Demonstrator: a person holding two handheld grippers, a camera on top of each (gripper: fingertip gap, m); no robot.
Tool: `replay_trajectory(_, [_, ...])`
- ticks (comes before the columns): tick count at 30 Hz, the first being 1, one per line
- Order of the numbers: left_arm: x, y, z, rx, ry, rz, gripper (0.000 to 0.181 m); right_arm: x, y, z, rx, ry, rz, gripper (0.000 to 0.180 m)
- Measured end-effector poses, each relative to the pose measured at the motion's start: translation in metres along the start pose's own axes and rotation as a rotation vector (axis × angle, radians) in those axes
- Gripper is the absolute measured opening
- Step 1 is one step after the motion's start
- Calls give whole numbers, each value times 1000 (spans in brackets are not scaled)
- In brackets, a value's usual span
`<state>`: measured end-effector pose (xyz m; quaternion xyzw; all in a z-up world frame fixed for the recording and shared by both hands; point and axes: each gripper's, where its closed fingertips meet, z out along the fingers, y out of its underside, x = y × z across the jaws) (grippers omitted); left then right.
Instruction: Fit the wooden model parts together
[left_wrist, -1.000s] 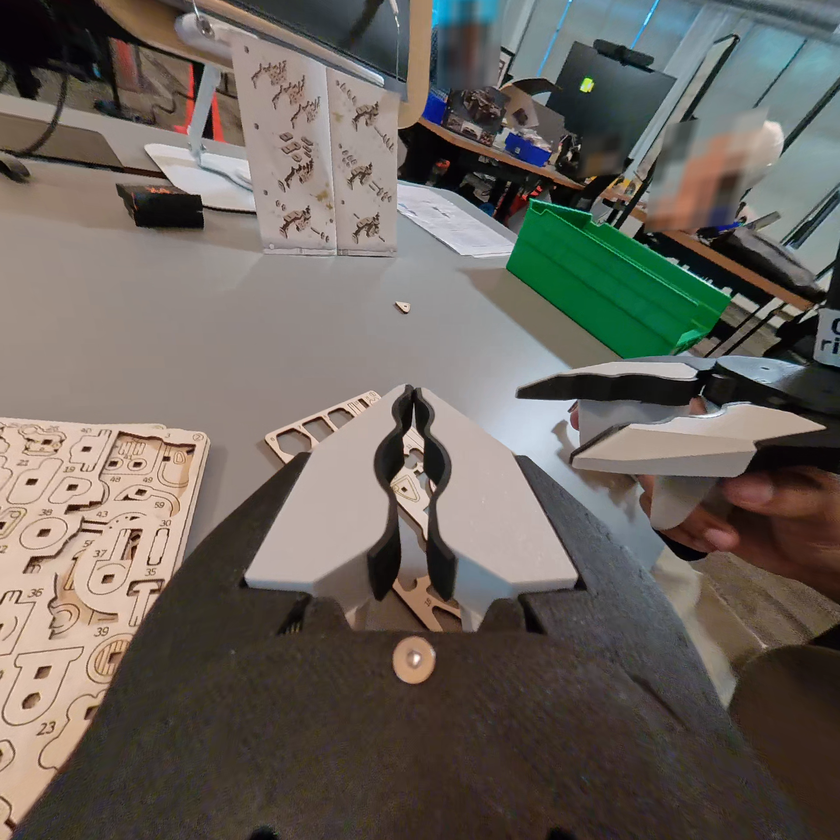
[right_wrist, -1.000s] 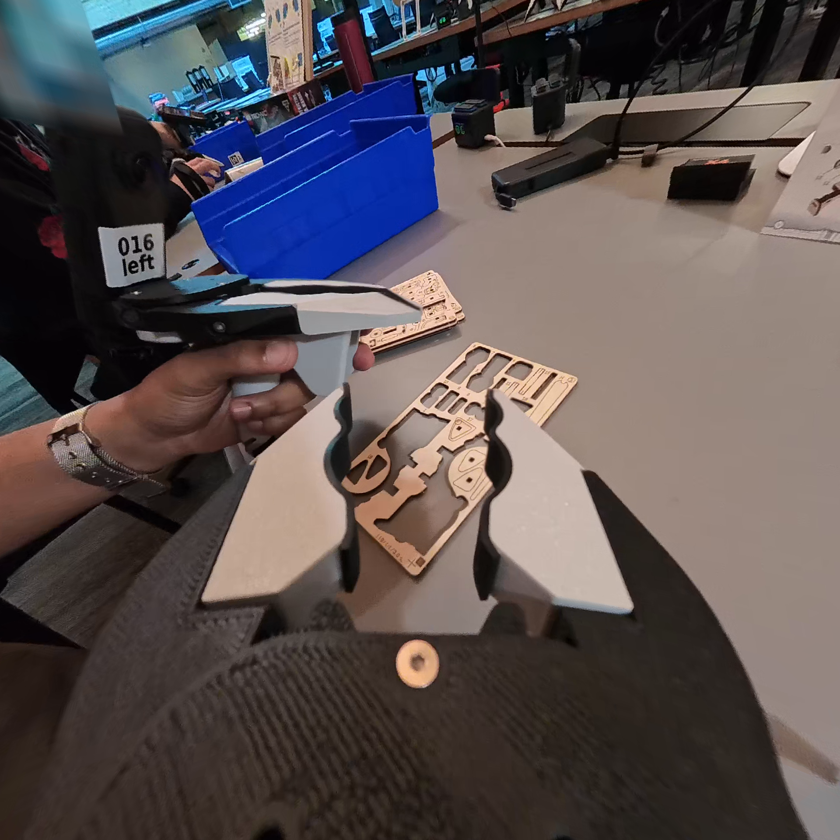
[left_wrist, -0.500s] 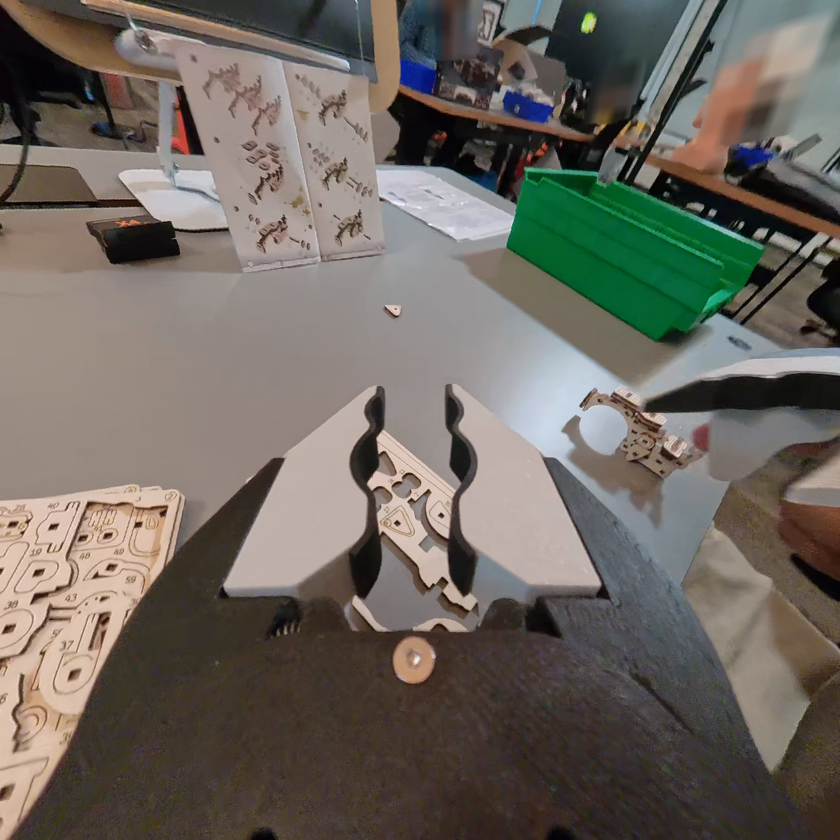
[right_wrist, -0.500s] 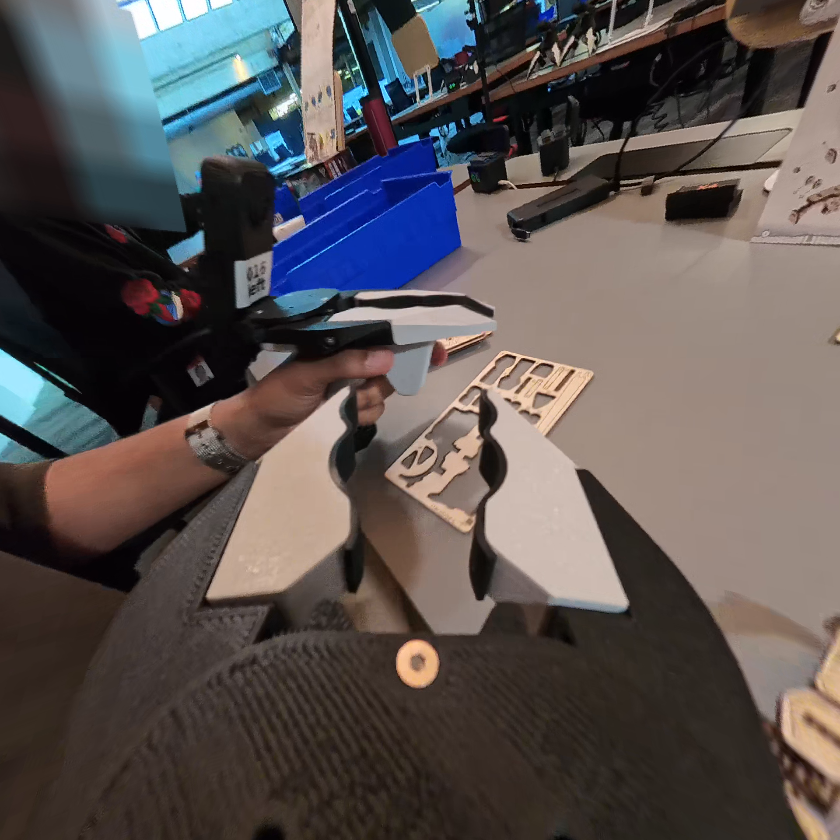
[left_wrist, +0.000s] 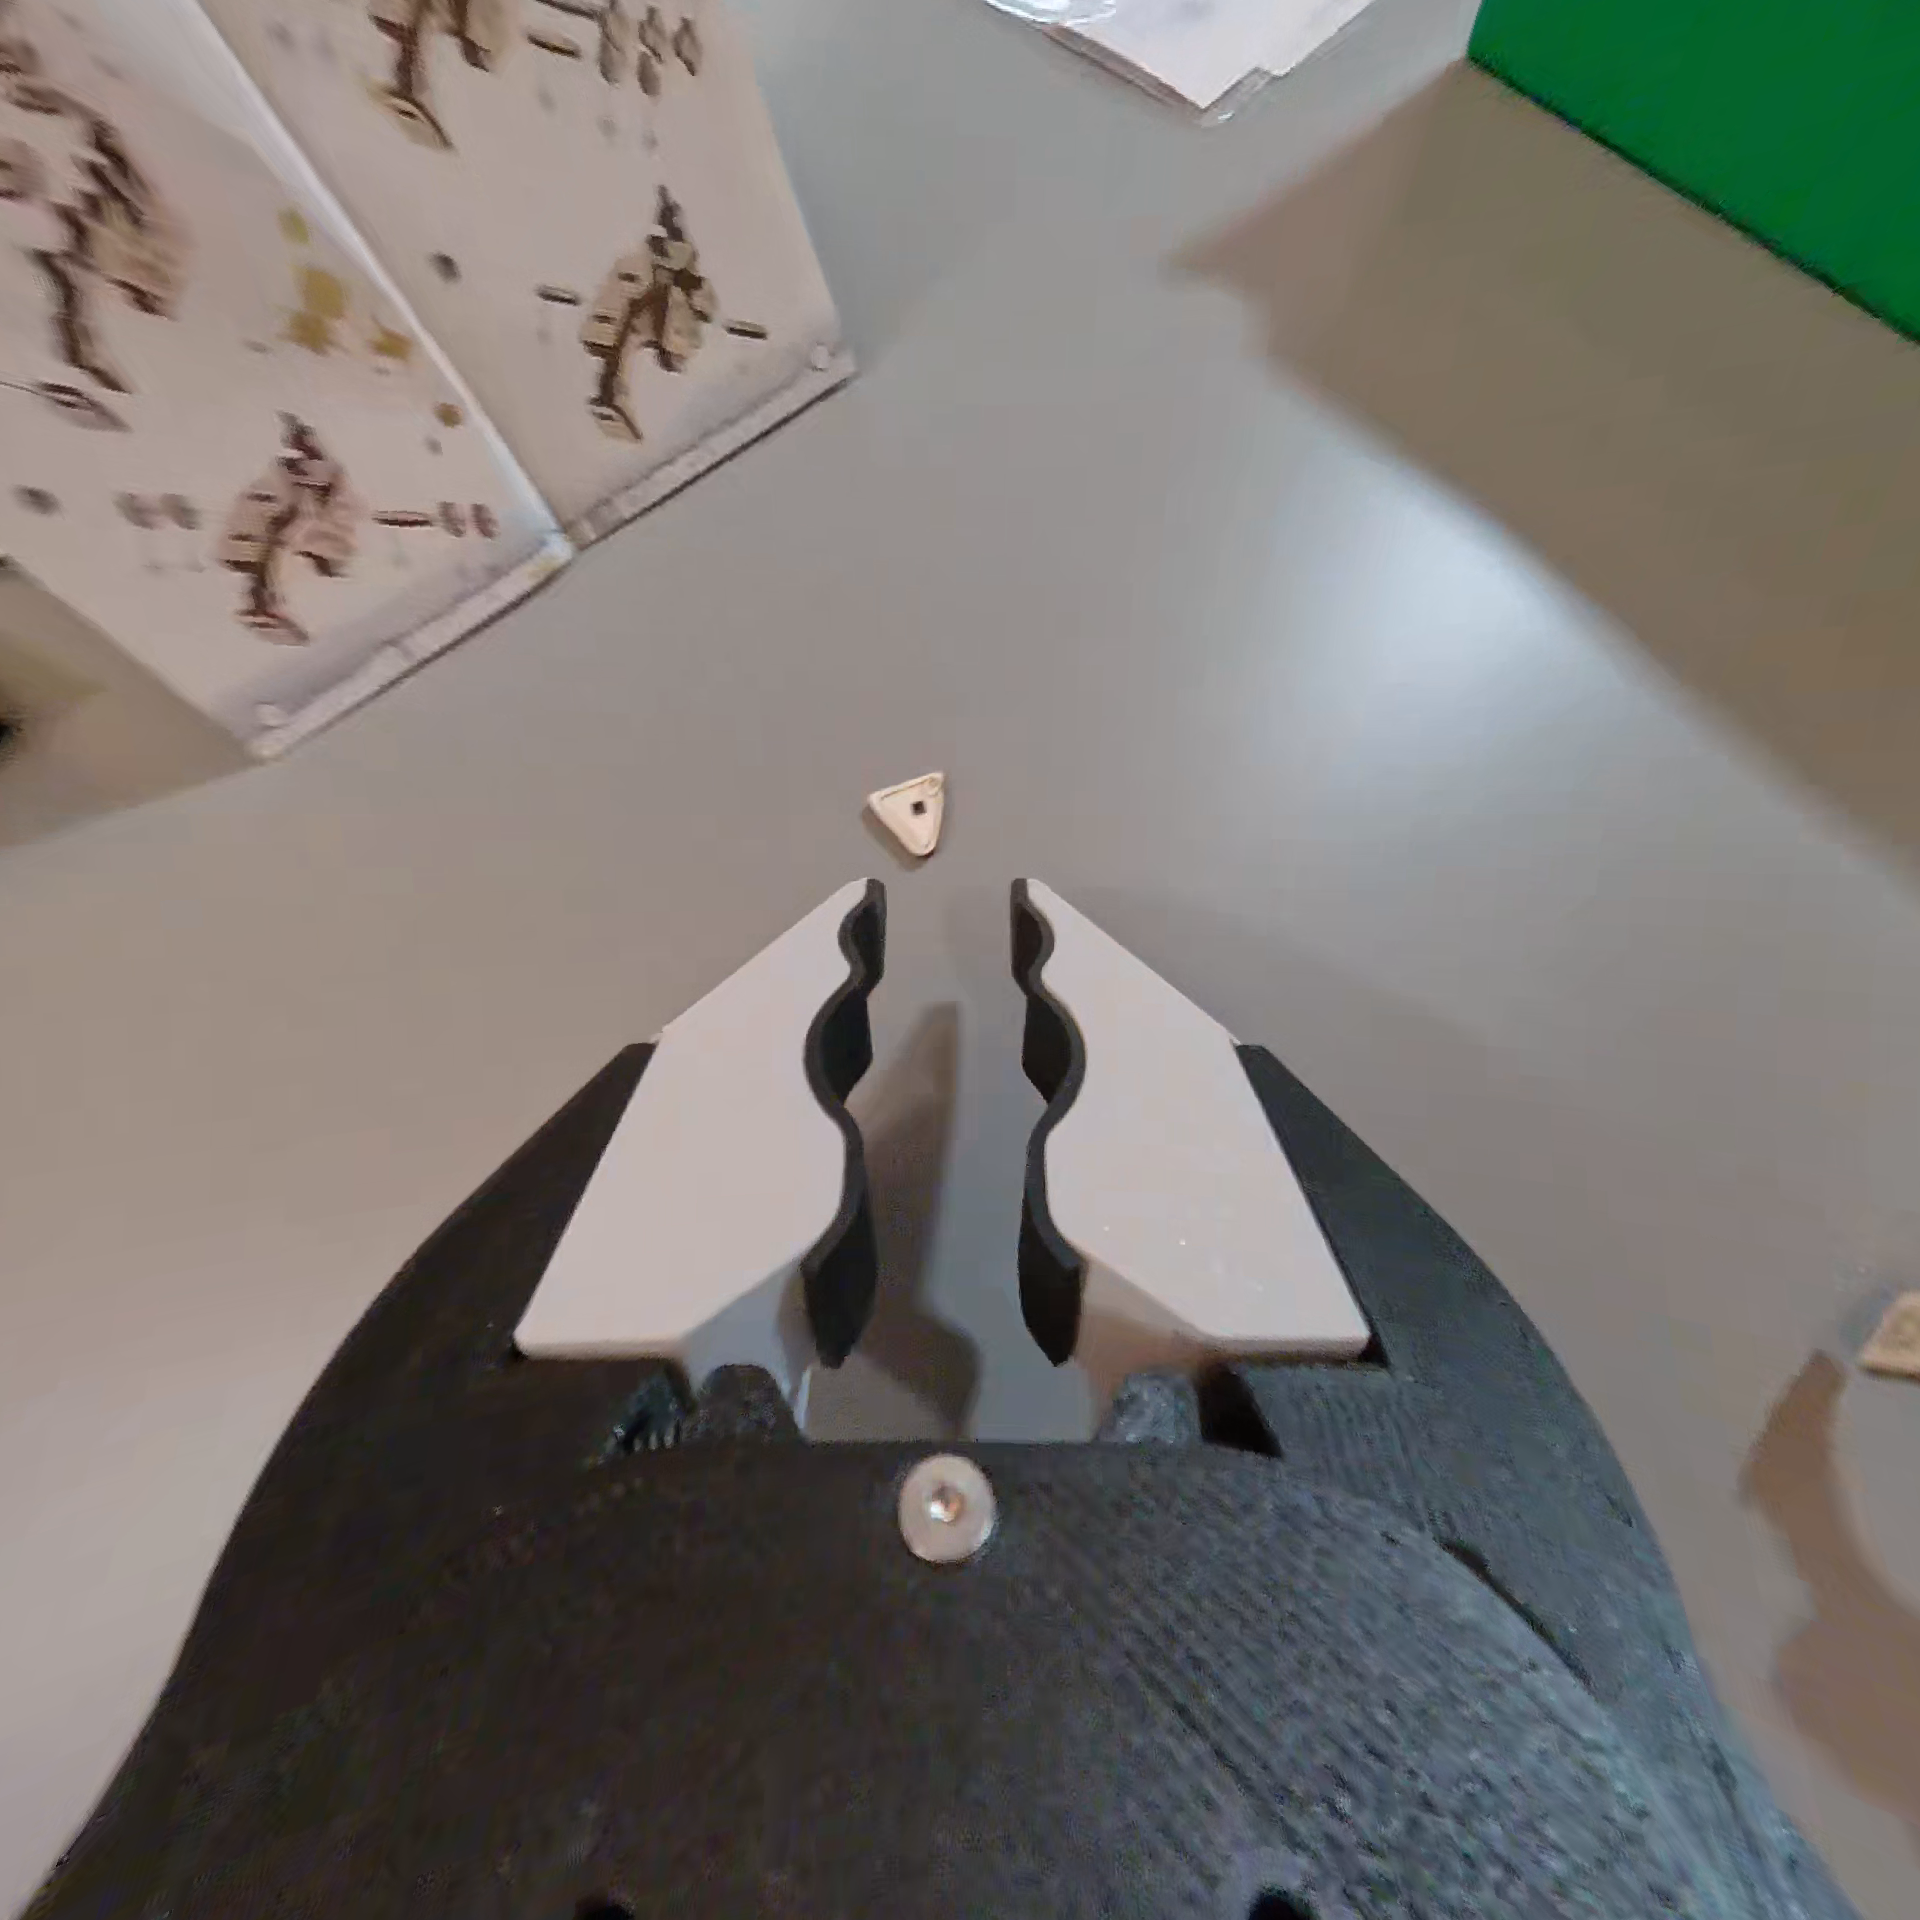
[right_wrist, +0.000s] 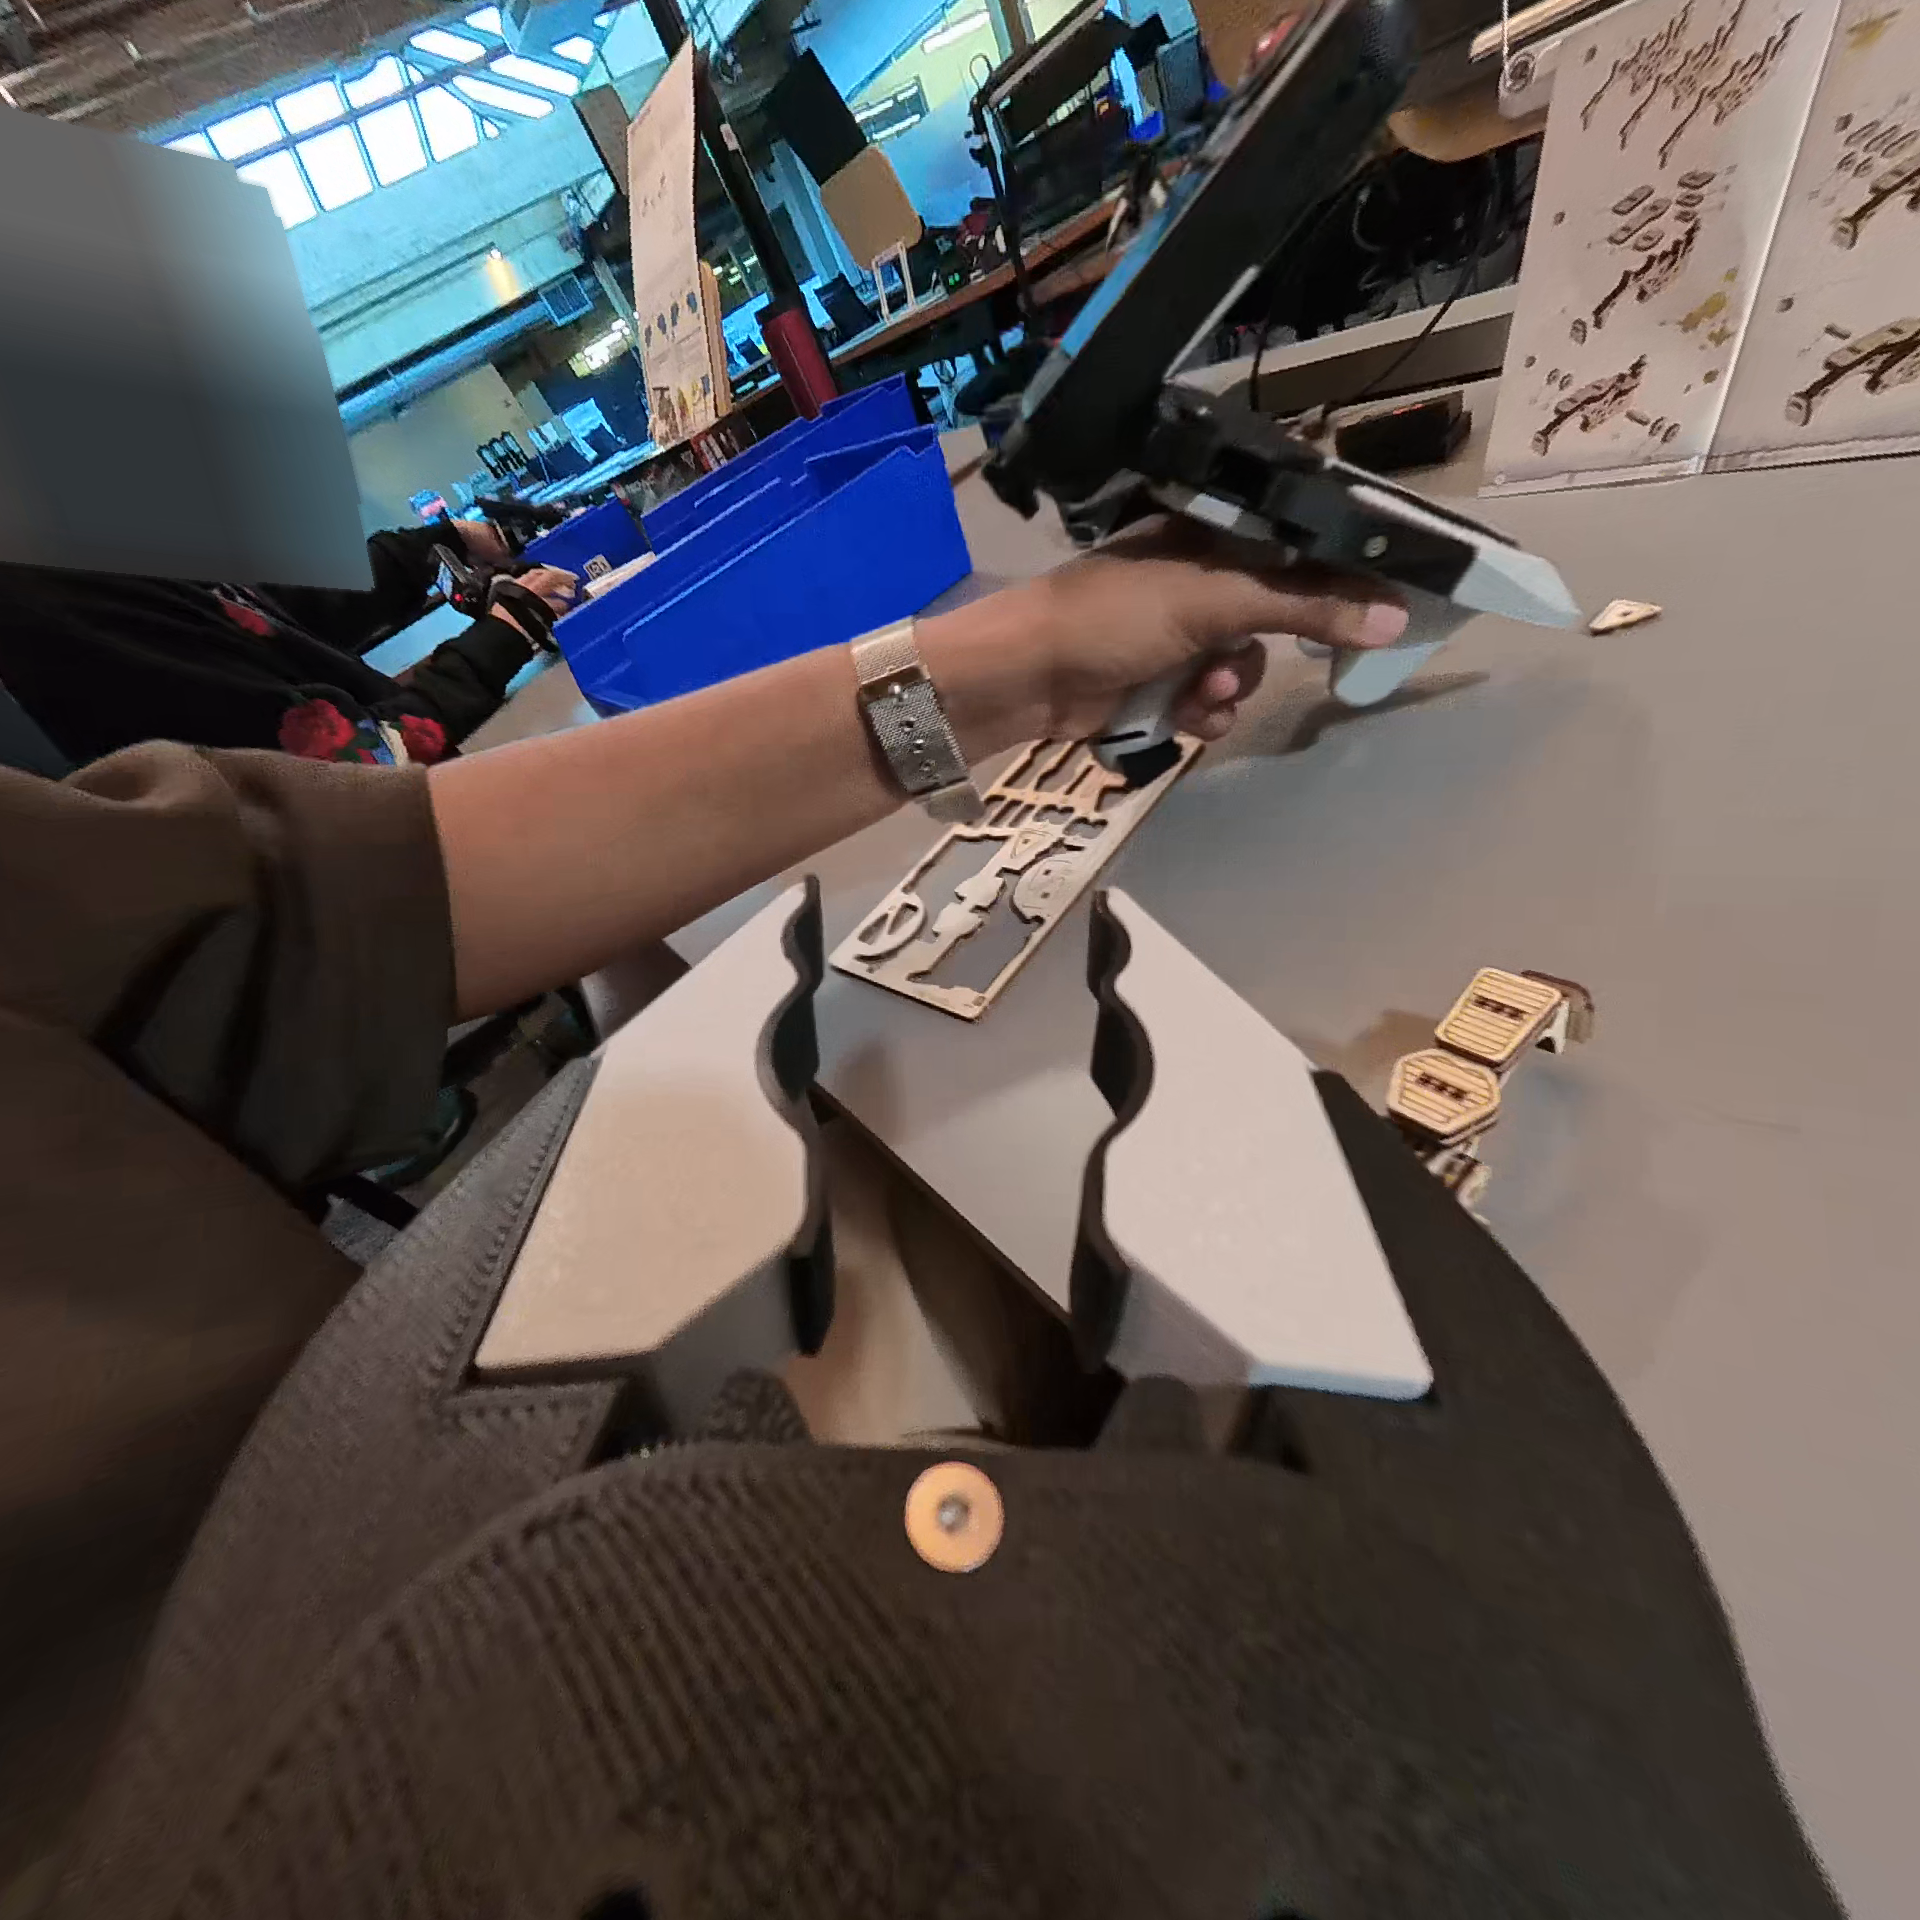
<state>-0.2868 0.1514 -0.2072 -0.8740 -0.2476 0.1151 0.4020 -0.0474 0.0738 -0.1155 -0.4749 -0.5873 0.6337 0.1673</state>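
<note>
The right gripper (right_wrist: 951, 914) is seen in the foreground with its jaws parted and nothing between them. Just beyond its tips a cut-out wooden sheet (right_wrist: 997, 899) lies flat on the grey table (right_wrist: 1558, 831). To the right of the sheet, a partly built wooden model (right_wrist: 1475, 1060) is seen on the table. Beyond the sheet, the left gripper (right_wrist: 1558, 597) is held by a hand (right_wrist: 1153, 644) with a metal watch (right_wrist: 909, 712) on its wrist; its tips are tilted down just beside a small triangular wooden piece (right_wrist: 1623, 615). Blue bins (right_wrist: 769, 582) are set to the left of the sheet, and instruction sheets (right_wrist: 1714, 239) are propped upright at far right.
</note>
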Motion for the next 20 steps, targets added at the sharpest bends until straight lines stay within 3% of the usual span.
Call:
replay_trajectory(5, [-5, -3, 17, -3, -17, -52, 32, 8, 8, 1, -20, -7, 53, 50])
replay_trajectory(9, [-8, -3, 23, -29, -37, -32, 29, 10, 13, 4, -34, -44, 160, 50])
replay_trajectory(20, [-5, -2, 29, -56, -42, 21, 21, 15, 14, 8, -42, -50, 180, 47])
